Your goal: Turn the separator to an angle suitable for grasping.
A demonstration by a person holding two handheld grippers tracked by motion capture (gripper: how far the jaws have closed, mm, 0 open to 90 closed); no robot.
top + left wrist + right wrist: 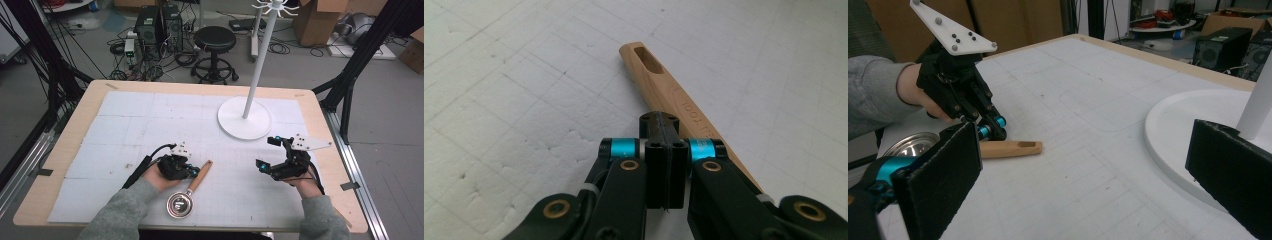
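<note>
the person's left hand (159,176) rests on the white mat (130,125) near the front edge of the table (90,97), holding the left gripper (191,171). its jaws are pressed flat together with nothing between them, and the tips sit right at the wooden handle (659,82) of a small ladle; whether they touch it i can't tell. the ladle (186,196) lies flat on the mat, its shiny metal bowl (179,205) toward the person and the handle slanting away to the right, with a slot hole near its far end. further right, well apart from the ladle, the right gripper (266,154) is held in the right hand (305,182), its jaws spread wide and empty. beyond it stands the round white base (235,125) of a pole stand (260,60), just beside the far jaw in the right gripper view.
</note>
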